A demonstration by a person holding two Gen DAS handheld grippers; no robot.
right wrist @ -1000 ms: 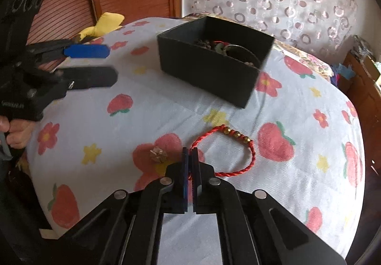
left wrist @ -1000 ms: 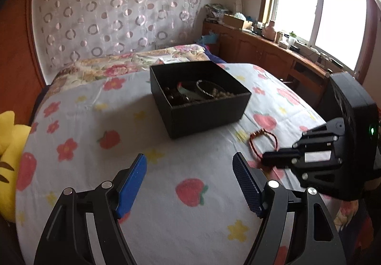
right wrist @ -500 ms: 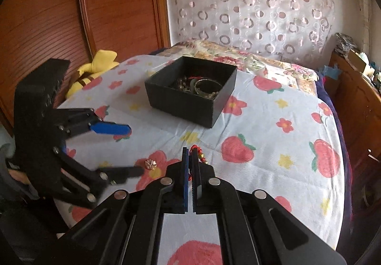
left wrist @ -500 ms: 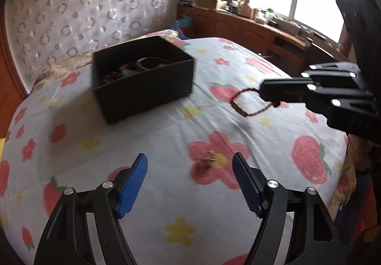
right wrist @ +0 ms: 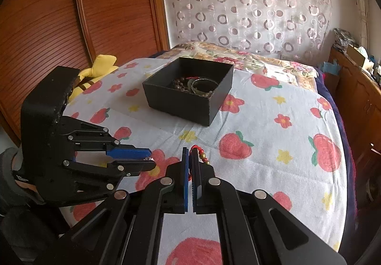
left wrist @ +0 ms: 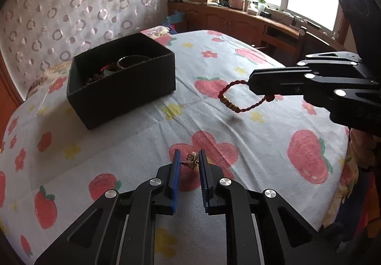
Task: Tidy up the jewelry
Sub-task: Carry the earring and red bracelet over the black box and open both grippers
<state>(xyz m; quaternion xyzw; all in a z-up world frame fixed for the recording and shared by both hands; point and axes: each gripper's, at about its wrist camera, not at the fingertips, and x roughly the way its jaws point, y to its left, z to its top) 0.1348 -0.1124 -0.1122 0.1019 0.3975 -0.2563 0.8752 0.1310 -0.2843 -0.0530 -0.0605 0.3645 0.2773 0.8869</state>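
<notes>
1. Left tool [left wrist: 188, 160]: jaws have just been closing and are now narrow, with a small gold ring with a pale flower top [left wrist: 191, 160] between the blue pads at the tips. The pads look to be touching it on both sides, so it is grasped. The ring sits at bed-sheet level on a red flower print.
2. Right tool [right wrist: 190, 157]: clenched, pads nearly together, pinching the red braided cord bracelet [right wrist: 199, 153]. From the right wrist view only a short red bit and the gold beads show past the tips.
3. From the left wrist view the right tool [left wrist: 256, 82] comes in from the right and holds the bracelet [left wrist: 234, 104] by its cord. The loop hangs free above the sheet with its gold beads at the low end and its shadow on the sheet below.
4. The two tools are near each other. From the right wrist view the left tool [right wrist: 150, 162] is just left of the right tool's tips.
5. Black open jewelry box [right wrist: 190, 95] stands on the bed beyond both tools, well apart from the ring and bracelet. It holds bangles and dark bead strings [right wrist: 195, 86].
6. Bed sheet [left wrist: 238, 136] is white with strawberry and flower print.
7. Yellow plush toy [right wrist: 100, 68] lies at the far left bed edge, by the wooden wardrobe doors [right wrist: 59, 14].
8. Patterned curtain [right wrist: 250, 2] hangs behind the bed. Wooden cabinet under the window [left wrist: 238, 22] carries clutter.
</notes>
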